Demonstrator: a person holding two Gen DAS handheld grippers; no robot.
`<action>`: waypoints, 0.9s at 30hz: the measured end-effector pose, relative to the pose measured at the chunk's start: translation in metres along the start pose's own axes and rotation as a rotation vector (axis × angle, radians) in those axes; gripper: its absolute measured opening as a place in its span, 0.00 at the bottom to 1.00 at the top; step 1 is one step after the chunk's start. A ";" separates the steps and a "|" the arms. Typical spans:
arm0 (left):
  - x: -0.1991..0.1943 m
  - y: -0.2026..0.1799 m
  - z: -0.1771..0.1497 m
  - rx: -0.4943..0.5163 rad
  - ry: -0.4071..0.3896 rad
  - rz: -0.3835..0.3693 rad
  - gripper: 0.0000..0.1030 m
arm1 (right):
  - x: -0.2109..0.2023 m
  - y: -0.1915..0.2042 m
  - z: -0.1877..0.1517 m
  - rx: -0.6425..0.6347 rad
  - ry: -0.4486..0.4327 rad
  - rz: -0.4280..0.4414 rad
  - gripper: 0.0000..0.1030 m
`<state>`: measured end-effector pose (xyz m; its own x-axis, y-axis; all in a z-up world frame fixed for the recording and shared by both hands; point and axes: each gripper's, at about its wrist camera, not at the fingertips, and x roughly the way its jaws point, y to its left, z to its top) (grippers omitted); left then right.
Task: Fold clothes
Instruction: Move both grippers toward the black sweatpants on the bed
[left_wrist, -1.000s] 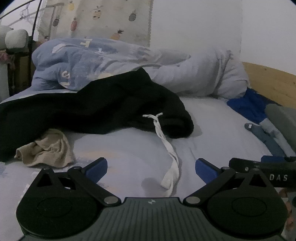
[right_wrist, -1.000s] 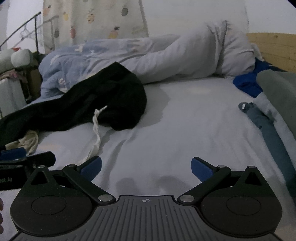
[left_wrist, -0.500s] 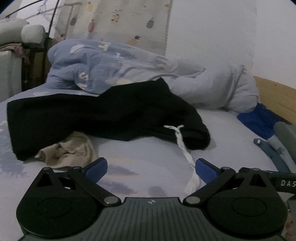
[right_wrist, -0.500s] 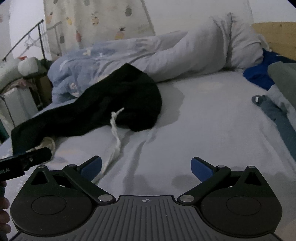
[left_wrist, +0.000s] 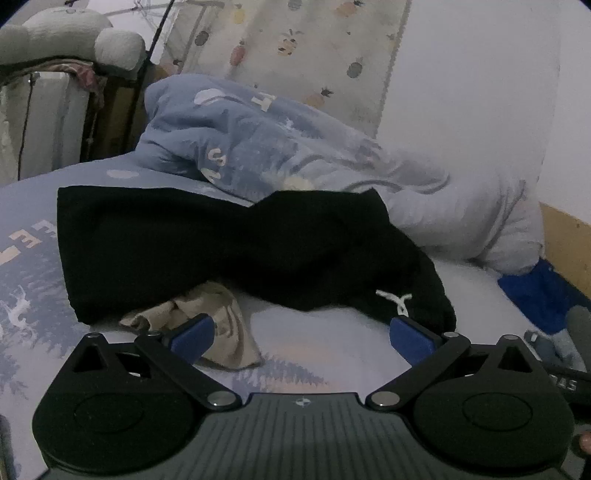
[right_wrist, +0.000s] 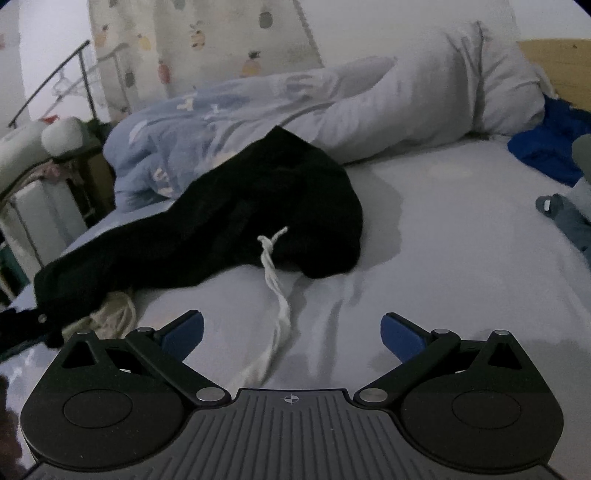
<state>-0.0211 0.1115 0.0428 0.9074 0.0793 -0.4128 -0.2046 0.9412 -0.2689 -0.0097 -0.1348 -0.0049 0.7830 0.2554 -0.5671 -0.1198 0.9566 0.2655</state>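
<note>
A black garment (left_wrist: 221, 251) with a white drawstring (left_wrist: 397, 301) lies crumpled across the bed; it also shows in the right wrist view (right_wrist: 258, 218), its drawstring (right_wrist: 277, 295) trailing toward me. A small beige cloth (left_wrist: 207, 325) lies at its near edge, also in the right wrist view (right_wrist: 110, 314). My left gripper (left_wrist: 301, 336) is open and empty, just short of the garment, its left pad over the beige cloth. My right gripper (right_wrist: 291, 332) is open and empty, above the drawstring's end.
A rumpled blue and white duvet (left_wrist: 295, 147) lies behind the garment. Blue clothing (right_wrist: 550, 155) and grey items (right_wrist: 565, 218) lie at the right. A wooden headboard (left_wrist: 565, 236) is far right. A metal rack and radiator (left_wrist: 44, 122) stand at the left.
Both grippers moved forward and left toward the black garment, which now looks larger. The left gripper's pad now overlaps the beige cloth. Both stay open.
</note>
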 end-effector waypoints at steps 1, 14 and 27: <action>-0.001 0.000 0.001 0.005 -0.009 -0.005 1.00 | 0.004 0.003 0.002 0.009 0.002 -0.002 0.99; -0.004 0.006 0.014 -0.060 -0.086 0.003 1.00 | 0.046 0.050 0.047 -0.115 0.000 0.030 0.99; -0.020 0.047 0.022 -0.175 -0.148 0.095 1.00 | 0.104 0.109 0.052 -0.078 0.109 0.248 0.99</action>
<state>-0.0410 0.1618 0.0574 0.9221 0.2243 -0.3153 -0.3407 0.8570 -0.3867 0.0903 -0.0112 0.0051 0.6544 0.4928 -0.5735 -0.3499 0.8697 0.3482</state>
